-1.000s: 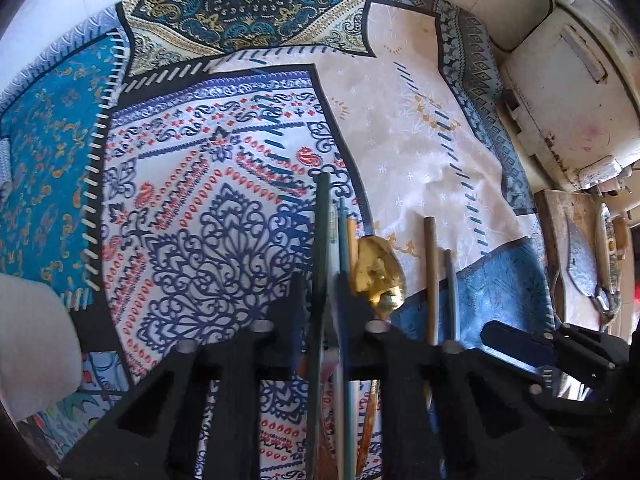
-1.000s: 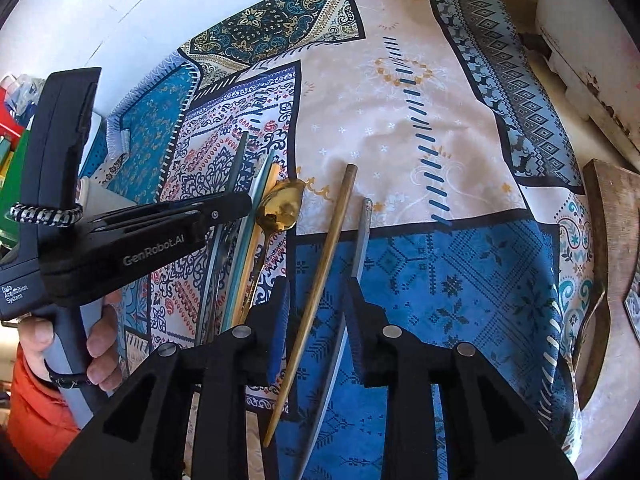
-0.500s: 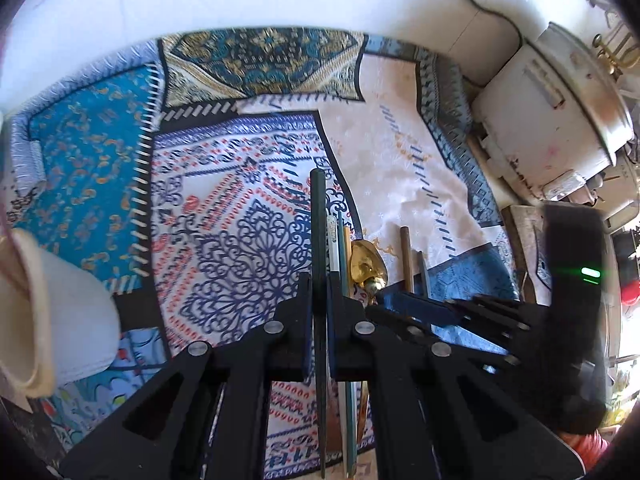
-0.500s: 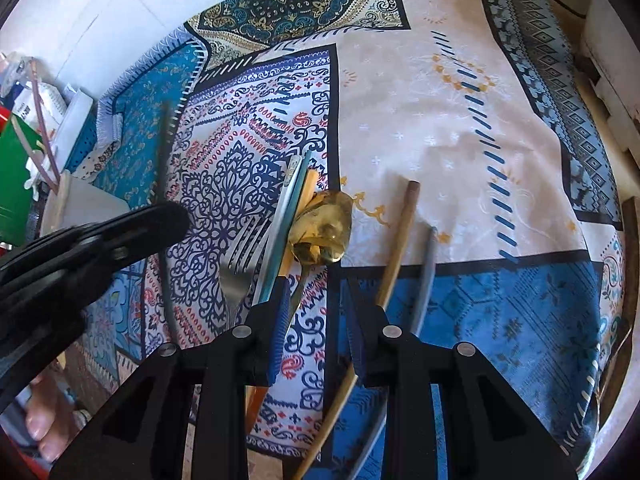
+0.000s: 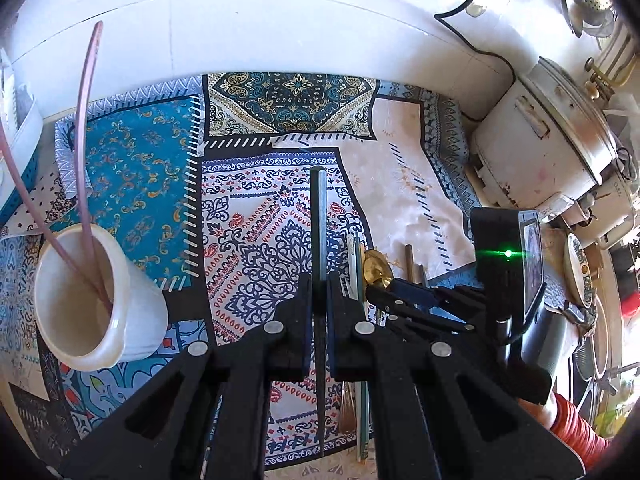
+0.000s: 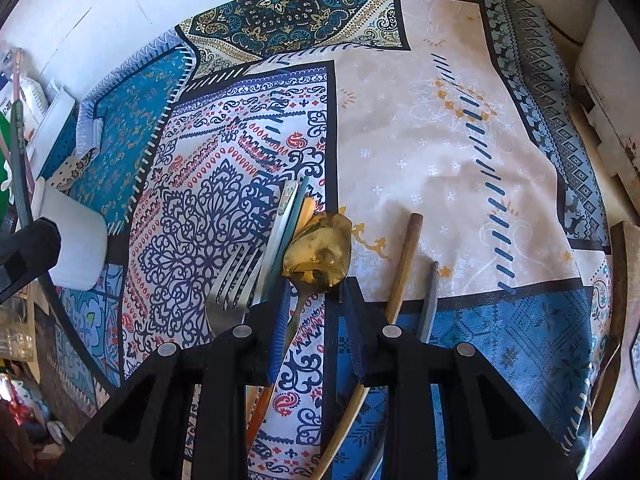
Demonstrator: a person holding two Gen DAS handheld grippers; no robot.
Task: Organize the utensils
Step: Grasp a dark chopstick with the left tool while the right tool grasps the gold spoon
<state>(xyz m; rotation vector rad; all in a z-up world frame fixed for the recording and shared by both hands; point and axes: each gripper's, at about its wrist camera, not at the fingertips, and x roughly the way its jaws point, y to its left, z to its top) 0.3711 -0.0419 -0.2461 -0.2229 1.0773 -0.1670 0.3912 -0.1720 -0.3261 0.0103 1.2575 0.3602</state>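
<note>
Had my left gripper (image 5: 319,296) clamped tight on a dark chopstick (image 5: 319,220); right gripper (image 6: 314,300) hung narrow-open, fingers straddling the gold spoon (image 6: 320,254), not pinching.

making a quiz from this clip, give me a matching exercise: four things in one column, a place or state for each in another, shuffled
Things:
1 dark chopstick
2 gold spoon
3 white cup
4 fork

States:
a lying left of the spoon
b clamped in the left gripper
c holding two pink sticks
d between the right gripper's open fingers

Pairs: 1-b, 2-d, 3-c, 4-a
</note>
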